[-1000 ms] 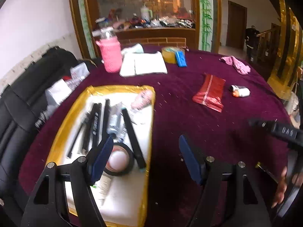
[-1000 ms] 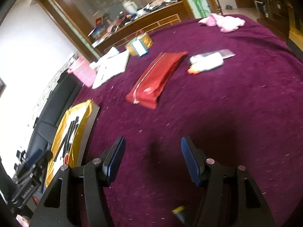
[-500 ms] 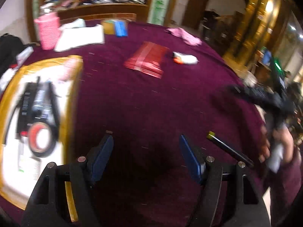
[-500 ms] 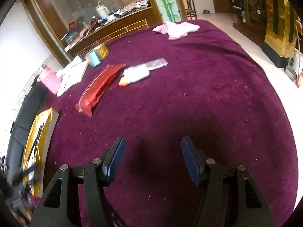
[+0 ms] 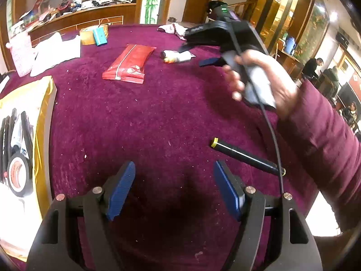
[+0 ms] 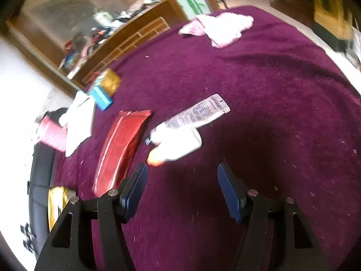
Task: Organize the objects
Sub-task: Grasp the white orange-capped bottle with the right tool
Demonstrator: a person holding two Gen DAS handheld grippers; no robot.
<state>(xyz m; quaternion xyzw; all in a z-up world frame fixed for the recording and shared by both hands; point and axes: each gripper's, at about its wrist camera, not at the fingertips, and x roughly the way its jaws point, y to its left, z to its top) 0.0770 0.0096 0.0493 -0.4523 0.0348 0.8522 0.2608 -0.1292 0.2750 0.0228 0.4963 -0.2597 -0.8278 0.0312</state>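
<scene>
My left gripper [image 5: 174,187] stands open over bare purple cloth with nothing between its fingers. A black pen with a yellow end [image 5: 246,155] lies just to its right. The gold tray [image 5: 46,113] with pens and a tape roll [image 5: 17,176] is at the left edge. My right gripper [image 6: 182,187], carried by a hand [image 5: 259,79] in a maroon sleeve, hovers near a white tube with an orange cap [image 6: 178,144]. Its jaws are opening and hold nothing. A printed tube [image 6: 198,113] lies behind the first, and a red pouch [image 6: 121,146] lies to their left.
At the far side lie a pink cloth [image 6: 216,27], a gold tape roll with a blue box [image 6: 102,98], white papers [image 6: 79,122] and a pink cup [image 6: 53,135]. A black chair [image 6: 40,180] stands at the left. The table's edge curves down the right.
The left gripper swung right, from above the tray to the cloth beside the pen. The right gripper travelled across the table toward the tubes and pouch, its jaws slightly wider.
</scene>
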